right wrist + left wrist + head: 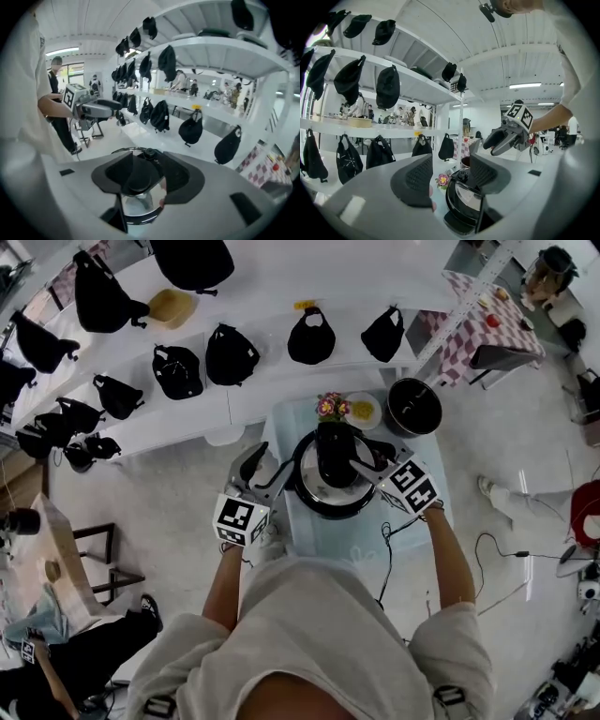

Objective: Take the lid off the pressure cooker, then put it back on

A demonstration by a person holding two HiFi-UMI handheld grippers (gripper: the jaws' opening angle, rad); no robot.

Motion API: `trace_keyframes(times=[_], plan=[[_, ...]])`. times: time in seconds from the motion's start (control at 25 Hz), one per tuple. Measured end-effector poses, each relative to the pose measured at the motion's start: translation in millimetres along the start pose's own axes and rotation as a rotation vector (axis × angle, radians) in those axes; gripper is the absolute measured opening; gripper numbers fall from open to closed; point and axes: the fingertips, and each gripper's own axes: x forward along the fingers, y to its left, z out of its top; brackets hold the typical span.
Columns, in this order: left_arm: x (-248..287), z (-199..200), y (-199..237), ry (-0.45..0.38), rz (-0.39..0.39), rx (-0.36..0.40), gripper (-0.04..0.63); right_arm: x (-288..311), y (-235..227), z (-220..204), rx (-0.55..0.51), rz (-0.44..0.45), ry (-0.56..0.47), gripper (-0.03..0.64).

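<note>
The pressure cooker (330,486) stands on a small glass table (323,538), its lid on and a long black handle (336,454) lying across it. My right gripper (364,465) reaches in from the right. In the right gripper view the handle (136,176) fills the gap of my right gripper (140,177), and both pads touch it above the shiny lid (137,206). My left gripper (267,471) is open at the cooker's left rim. In the left gripper view nothing lies in my left gripper (450,177); the cooker (464,206) sits just beyond its right jaw.
A black pot (414,406), a plate of yellow food (362,411) and a small flower bunch (331,407) stand at the table's far end. A cable (384,542) trails off its near right. White shelves (253,381) with several black bags run behind. A person (56,667) sits at lower left.
</note>
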Motion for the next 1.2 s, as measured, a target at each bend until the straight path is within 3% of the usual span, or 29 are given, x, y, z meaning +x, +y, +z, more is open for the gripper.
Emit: trace_keyframes(times=[0.08, 0.24, 0.52, 0.6, 0.76, 1.2], plan=[[2, 2, 1, -0.001, 0.004, 0.009, 0.221, -16, -13, 1, 0.079, -0.092, -0.086, 0.164], [6, 5, 5, -0.004, 0.021, 0.026, 0.170, -49, -30, -3, 0.238, -0.242, -0.228, 0.132], [12, 12, 12, -0.007, 0.043, 0.045, 0.052, -97, -38, -27, 0.412, -0.477, -0.352, 0.003], [13, 10, 11, -0.001, 0.039, 0.048, 0.024, -110, -37, -35, 0.442, -0.527, -0.381, 0.002], [12, 2, 10, 0.018, 0.027, 0.043, 0.008, -124, -31, -49, 0.491, -0.580, -0.395, 0.000], [8, -1, 4, 0.029, 0.022, 0.039, 0.008, -121, -27, -47, 0.448, -0.608, -0.348, 0.000]])
